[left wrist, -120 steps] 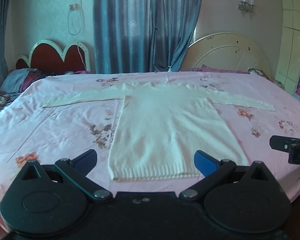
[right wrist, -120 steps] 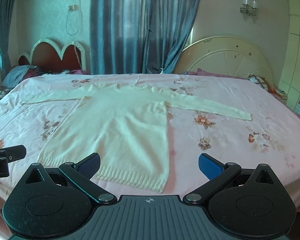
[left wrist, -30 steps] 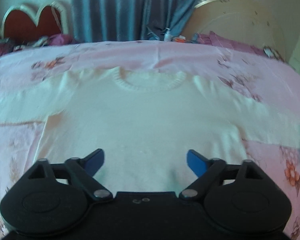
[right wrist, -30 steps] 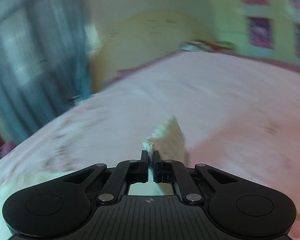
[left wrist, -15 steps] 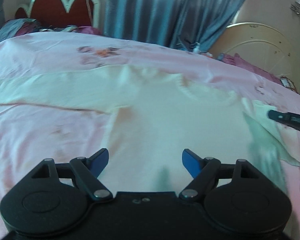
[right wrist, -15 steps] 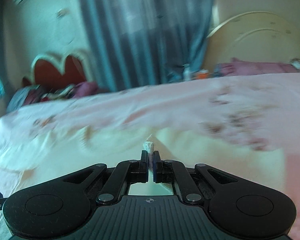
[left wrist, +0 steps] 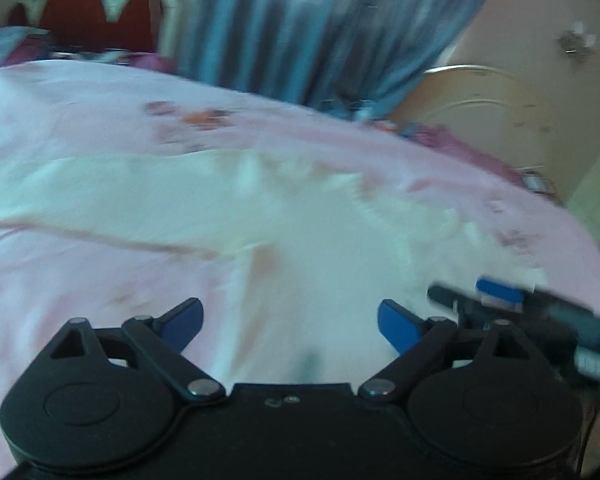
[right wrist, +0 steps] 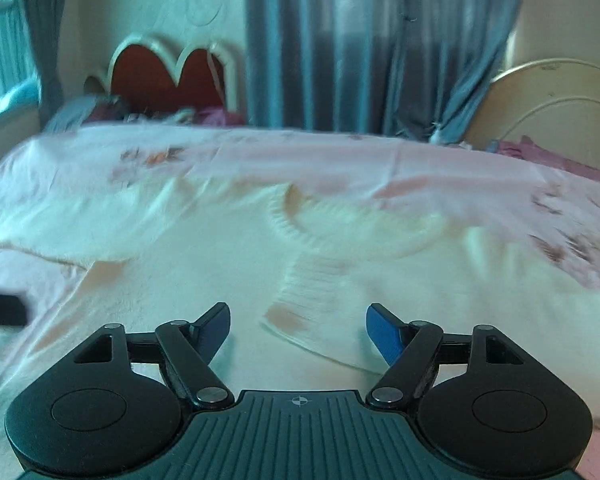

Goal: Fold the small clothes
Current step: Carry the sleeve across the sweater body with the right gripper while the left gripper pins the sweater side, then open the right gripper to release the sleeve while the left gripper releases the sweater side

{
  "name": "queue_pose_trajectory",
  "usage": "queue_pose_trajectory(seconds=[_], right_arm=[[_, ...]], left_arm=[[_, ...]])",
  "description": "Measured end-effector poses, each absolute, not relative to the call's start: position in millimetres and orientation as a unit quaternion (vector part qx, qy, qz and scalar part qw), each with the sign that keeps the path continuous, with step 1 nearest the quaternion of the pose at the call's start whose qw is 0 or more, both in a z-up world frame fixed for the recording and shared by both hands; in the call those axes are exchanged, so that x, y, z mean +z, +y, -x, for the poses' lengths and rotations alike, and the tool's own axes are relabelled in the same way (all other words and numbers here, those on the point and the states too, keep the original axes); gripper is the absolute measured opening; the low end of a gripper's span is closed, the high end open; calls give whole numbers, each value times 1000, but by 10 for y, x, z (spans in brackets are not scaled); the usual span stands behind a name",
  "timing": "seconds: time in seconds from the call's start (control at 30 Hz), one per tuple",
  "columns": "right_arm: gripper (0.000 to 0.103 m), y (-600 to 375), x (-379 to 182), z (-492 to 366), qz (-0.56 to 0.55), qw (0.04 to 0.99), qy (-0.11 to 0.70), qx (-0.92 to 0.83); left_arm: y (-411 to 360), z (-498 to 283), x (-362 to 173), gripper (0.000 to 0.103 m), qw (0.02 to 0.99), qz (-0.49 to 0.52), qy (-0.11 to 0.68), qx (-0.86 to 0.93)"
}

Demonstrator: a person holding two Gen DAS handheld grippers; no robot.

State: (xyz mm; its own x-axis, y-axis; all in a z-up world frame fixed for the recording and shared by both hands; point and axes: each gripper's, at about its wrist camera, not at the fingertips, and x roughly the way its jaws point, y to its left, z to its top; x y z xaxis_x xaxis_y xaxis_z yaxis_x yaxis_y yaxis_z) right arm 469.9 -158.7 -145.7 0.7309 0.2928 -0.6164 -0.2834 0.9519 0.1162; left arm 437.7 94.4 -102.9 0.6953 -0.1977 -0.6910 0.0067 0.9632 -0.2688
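Note:
A cream knit sweater (right wrist: 380,280) lies flat on the pink bed sheet (right wrist: 420,168), its ribbed collar (right wrist: 284,224) toward the far side. Its right sleeve is folded over the chest, and the ribbed cuff (right wrist: 308,292) rests just ahead of my right gripper (right wrist: 300,326). That gripper's jaws are opening, and the blue pads stand clear of the cuff. My left gripper (left wrist: 290,324) hovers open over the sweater's body (left wrist: 320,264) with nothing between its fingers. The other sleeve (left wrist: 100,196) stretches out to the left. The right gripper (left wrist: 496,292) shows at the right edge of the left wrist view.
The flowered pink sheet (left wrist: 60,120) covers a wide bed. A red scalloped headboard (right wrist: 168,72) and pillows stand at the far left, blue curtains (right wrist: 360,40) hang behind, and a cream round headboard (right wrist: 560,100) is at the far right. The left gripper (right wrist: 0,308) shows at the left edge.
My right gripper swept left with the sleeve cuff pinched, laid it over the chest, then opened and let it go. The left gripper drifted left over the sweater, staying open.

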Motion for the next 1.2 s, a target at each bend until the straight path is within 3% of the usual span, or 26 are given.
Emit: queue_pose_trajectory(seconds=[0.03,0.07,0.13,0.3,0.4,0.47,0.5,0.53,0.73,1.2], right_arm=[[59,-1720,-1448,-4651,-17,931,337,140],[35,-1848,-1457,-4634,-28,928,352,119],[20,-2137,-1494,-4587,-69,919,378,81],[20,-2549,-1581,-4470,-113,909,400,22],[20,-2746,-1621,-4462,-149,906,397,-8],[20,-2807,-1673,-4487,-170,902,396,-17],[20,-2809,-1684,-4495,-175,901,396,-22],[20,-2809,-1700,-4510,-179,900,396,-26],[21,-2899,-1698,-4514,-193,897,395,-36],[20,-2933,-1702,-4573,-169,902,397,-27]], left_arm=[[864,-4501,-1057,73,908,133,390,-83],[794,-4594,-1091,69,902,141,394,-102],[599,-4832,-1213,57,885,162,412,-143],[156,-5245,-1543,55,854,166,463,-170],[46,-5368,-1605,52,858,179,448,-177],[-1,-5450,-1645,33,855,184,448,-186],[-34,-5495,-1670,15,854,178,452,-187],[-48,-5526,-1685,4,855,169,452,-188],[392,-5379,-1422,3,886,176,398,-161],[1218,-5167,-1387,3,900,187,385,-88]])
